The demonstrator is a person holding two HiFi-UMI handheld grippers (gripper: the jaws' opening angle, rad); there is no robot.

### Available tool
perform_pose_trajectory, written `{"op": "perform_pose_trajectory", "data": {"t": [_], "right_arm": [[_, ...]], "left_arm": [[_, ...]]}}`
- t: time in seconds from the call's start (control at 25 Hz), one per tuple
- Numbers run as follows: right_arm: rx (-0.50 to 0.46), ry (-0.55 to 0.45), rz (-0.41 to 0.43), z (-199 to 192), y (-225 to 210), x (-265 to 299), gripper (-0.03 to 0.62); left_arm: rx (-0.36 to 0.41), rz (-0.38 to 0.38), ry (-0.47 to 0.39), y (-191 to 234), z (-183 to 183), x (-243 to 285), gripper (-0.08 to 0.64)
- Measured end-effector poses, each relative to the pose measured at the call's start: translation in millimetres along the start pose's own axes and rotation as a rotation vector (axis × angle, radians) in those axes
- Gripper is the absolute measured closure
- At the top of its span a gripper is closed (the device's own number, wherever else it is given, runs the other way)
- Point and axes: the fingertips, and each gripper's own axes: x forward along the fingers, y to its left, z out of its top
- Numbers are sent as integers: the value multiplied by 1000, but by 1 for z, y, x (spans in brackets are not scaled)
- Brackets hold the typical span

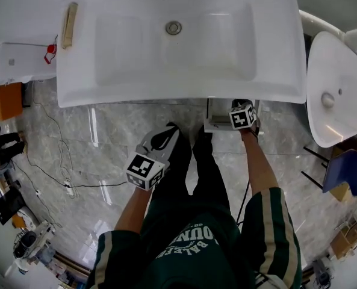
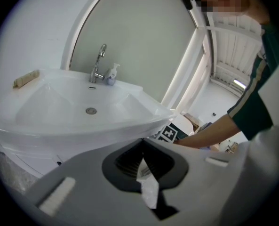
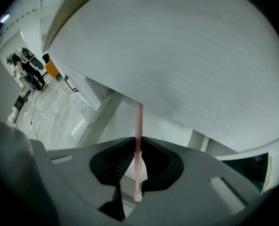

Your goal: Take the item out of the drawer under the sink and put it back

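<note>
From above, the white sink (image 1: 178, 41) overhangs the floor, and a pale edge of the drawer (image 1: 217, 123) shows just below its front rim. My right gripper (image 1: 242, 105) reaches in under that rim beside the drawer. In the right gripper view the right gripper (image 3: 138, 140) is shut on a thin pink stick (image 3: 139, 119) that points up toward the sink's underside. My left gripper (image 1: 168, 129) hangs lower, over the floor by the person's legs. The left gripper (image 2: 143, 143) is shut with nothing in it, and it faces the sink basin (image 2: 83, 108).
A white toilet bowl (image 1: 335, 95) stands to the right of the sink. A wooden brush (image 1: 68, 24) lies on the sink's left rim. A faucet (image 2: 98, 62) and a soap bottle (image 2: 112, 74) stand at the back. A cable (image 1: 64, 182) trails over the marble floor.
</note>
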Motion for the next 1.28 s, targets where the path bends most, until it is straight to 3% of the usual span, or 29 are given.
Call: {"op": "perform_pose_trajectory", "data": {"t": [0.16, 0.6, 1.0, 1.28], "right_arm": [[-107, 5, 11, -1, 7, -12, 540], [-200, -52, 90, -3, 39, -76, 541], [-213, -249, 182, 34, 81, -178, 540], [-179, -497, 161, 118, 66, -273, 540]], "left_arm": [[9, -2, -18, -7, 12, 2, 509], [-3, 29, -84, -23, 36, -16, 509], [12, 78, -152, -23, 66, -47, 509], [55, 122, -240, -17, 109, -73, 509]]}}
